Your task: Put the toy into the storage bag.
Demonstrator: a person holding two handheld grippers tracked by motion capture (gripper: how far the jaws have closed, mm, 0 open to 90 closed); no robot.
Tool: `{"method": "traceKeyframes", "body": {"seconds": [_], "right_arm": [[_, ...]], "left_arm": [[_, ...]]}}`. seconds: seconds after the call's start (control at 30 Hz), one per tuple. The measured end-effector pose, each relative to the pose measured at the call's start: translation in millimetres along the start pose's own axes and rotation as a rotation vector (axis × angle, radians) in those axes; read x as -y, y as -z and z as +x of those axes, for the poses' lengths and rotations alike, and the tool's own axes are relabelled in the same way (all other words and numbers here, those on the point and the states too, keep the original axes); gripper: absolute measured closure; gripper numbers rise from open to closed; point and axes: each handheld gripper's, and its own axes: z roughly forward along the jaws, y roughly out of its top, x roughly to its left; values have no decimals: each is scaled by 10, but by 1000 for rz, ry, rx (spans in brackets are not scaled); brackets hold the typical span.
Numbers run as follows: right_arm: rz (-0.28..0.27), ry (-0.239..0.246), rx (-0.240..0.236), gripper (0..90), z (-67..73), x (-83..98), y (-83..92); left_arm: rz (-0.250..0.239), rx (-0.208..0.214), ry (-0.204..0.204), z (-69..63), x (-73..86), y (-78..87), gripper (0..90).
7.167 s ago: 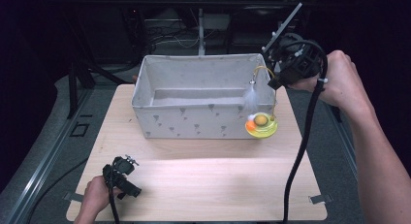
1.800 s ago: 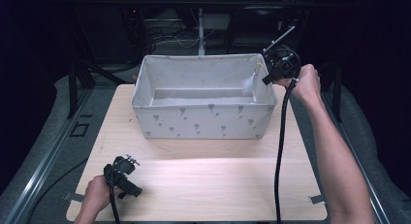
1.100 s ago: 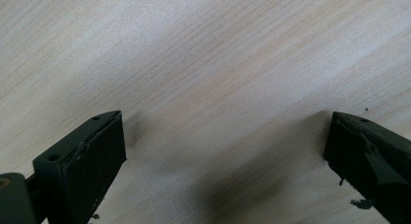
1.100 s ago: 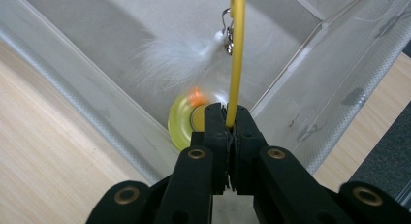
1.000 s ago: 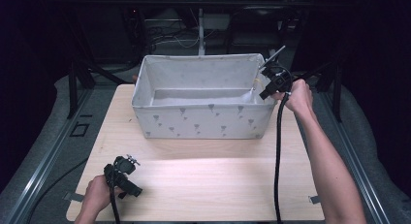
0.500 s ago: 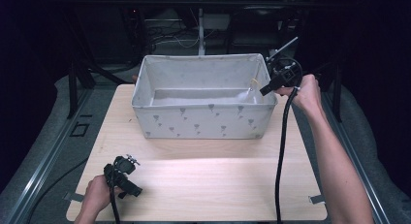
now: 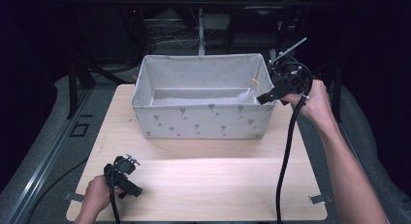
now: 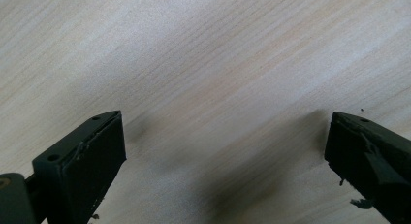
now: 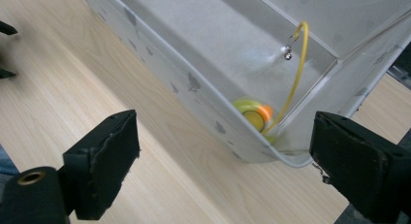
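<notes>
Here the right gripper (image 7: pixel 268 94) hangs over the right end of the fabric bin (image 7: pixel 203 112) near the table's (image 7: pixel 218 185) far edge, jaws spread wide and empty — a round yellow-and-orange toy (image 9: pixel 253 115) with a thin yellow cord (image 9: pixel 296 69) lies inside, just beyond them. The left gripper (image 7: pixel 127 178), also wide open and empty, rests near the pale woodgrain table's near left corner.
</notes>
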Motion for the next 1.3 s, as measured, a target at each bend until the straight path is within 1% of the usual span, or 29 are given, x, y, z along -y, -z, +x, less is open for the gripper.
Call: {"method": "traceKeyframes", "body": {"seconds": [0.07,0.13,0.27,0.4,0.53,0.63,0.67,0.7,0.73,0.8,0.87,1.0,1.07,1.2,1.23,1.3], "right_arm": [[0,19,10,71,73,45,20],[-12,27,7,55,138,94,32],[-8,48,8,16,255,212,20],[-17,54,4,0,362,370,-27],[-35,53,-4,0,422,537,-101],[-40,38,-17,0,450,668,-167],[-38,35,-20,0,463,719,-196],[-46,37,-21,0,479,784,-230],[-53,24,-25,0,492,840,-256],[-53,24,-26,0,520,930,-310],[-54,14,-28,0,547,1035,-386],[-51,-24,-40,0,600,1293,-561],[-53,-38,-46,0,612,1375,-616],[-21,-63,-57,0,624,1573,-779],[-23,-76,-61,0,626,1634,-823],[-17,-89,-63,0,632,1714,-889]], "left_arm": [[2,0,-2,0,-1,-2,12],[0,0,2,-3,1,1,12],[-2,-2,2,-4,6,8,12],[-2,-4,1,-8,3,4,12],[-2,-4,-3,-13,0,6,11],[-1,-2,0,-17,2,4,12],[0,-4,-4,-16,1,5,12],[-3,-1,1,-18,1,3,12],[0,-1,-3,-16,0,3,12],[2,-2,-4,-15,-3,1,12],[4,-3,-4,-18,-4,-1,12],[4,-3,-5,-23,-8,-1,12],[6,-5,-4,-23,-9,-4,11],[8,-4,-3,-26,-10,-12,12],[9,-4,-6,-24,-11,-11,12],[9,-3,-5,-17,-14,-11,12]]}}
